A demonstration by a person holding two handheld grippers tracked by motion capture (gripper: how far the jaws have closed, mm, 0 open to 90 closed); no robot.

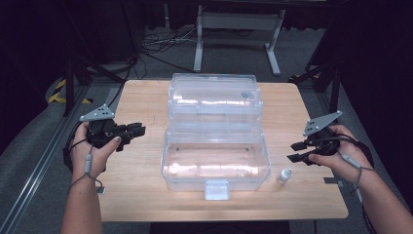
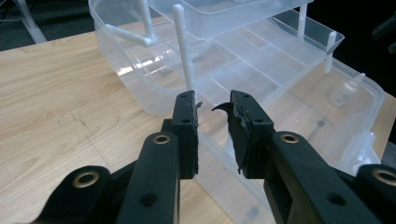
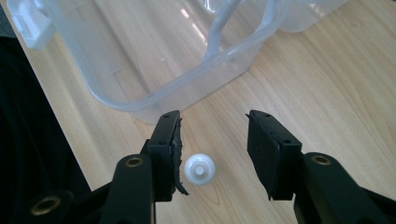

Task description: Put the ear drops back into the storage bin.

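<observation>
A clear plastic box stands open in the middle of the wooden table, with its tiered trays folded back behind the lower tub. A small white dropper bottle stands upright on the table just right of the tub's front corner. My right gripper hovers open right of the bottle. In the right gripper view its jaws are spread wide above the bottle's cap. My left gripper is left of the box, jaws slightly apart and holding nothing, pointing at the box wall.
A white latch juts from the tub's front wall near the table's front edge. White hinge arms link the trays to the tub. Bare wood lies on both sides of the box. Beyond the table are a white frame and floor cables.
</observation>
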